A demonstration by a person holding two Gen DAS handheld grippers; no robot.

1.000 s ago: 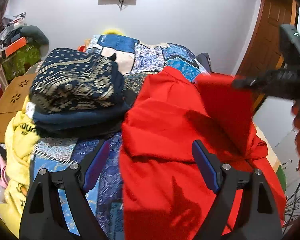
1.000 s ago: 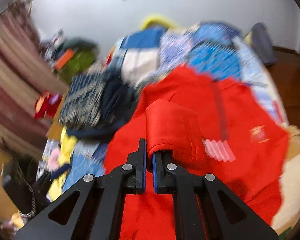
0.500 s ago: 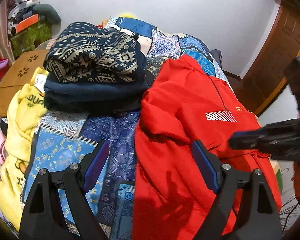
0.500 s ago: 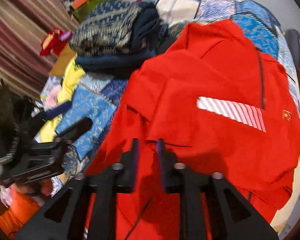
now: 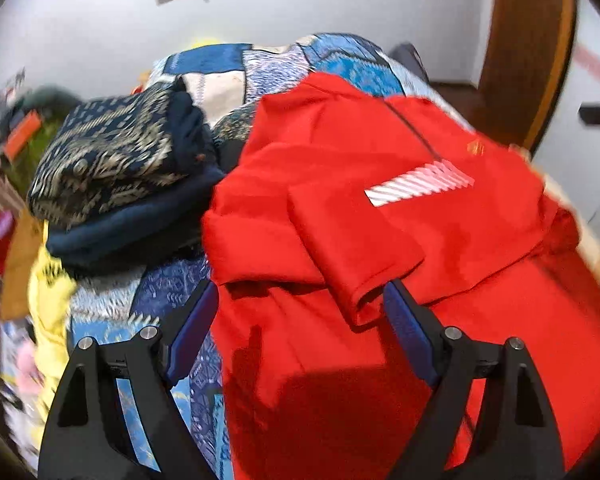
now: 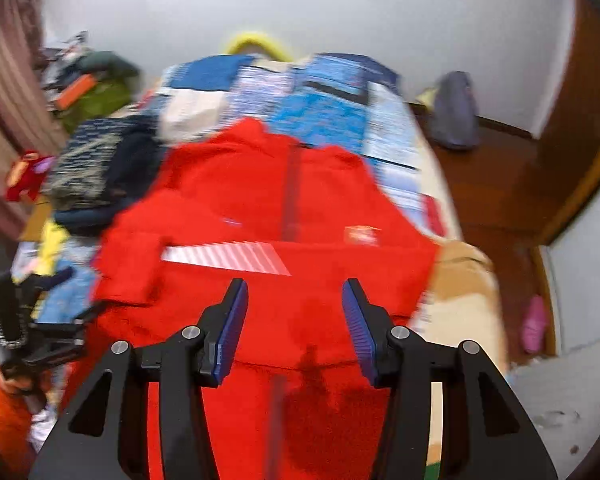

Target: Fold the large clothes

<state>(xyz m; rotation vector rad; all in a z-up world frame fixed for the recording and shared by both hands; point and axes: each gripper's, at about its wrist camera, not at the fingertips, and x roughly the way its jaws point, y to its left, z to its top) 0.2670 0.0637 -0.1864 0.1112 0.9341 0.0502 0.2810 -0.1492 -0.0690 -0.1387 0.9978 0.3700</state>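
Observation:
A red zip jacket [image 5: 340, 200] with a white striped chest patch lies spread on the bed. One sleeve [image 5: 352, 248] is folded across its front, with the cuff near my left gripper's right finger. My left gripper [image 5: 300, 300] hangs open and wide over the jacket's left edge, holding nothing. In the right wrist view the red jacket [image 6: 300, 200] fills the middle. My right gripper [image 6: 294, 292] is above its lower front with its jaws opening. Nothing is between them.
A stack of folded dark blue patterned clothes [image 5: 120, 168] sits to the left of the jacket on the blue patchwork bedspread [image 5: 340, 60]. A yellow garment [image 5: 52, 288] hangs at the bed's left edge. Wooden floor and a door frame [image 6: 580, 184] are on the right.
My right gripper was shut on the red sleeve a second ago; it has let go, and the sleeve now lies across the jacket's front. Both grippers have shifted over the jacket.

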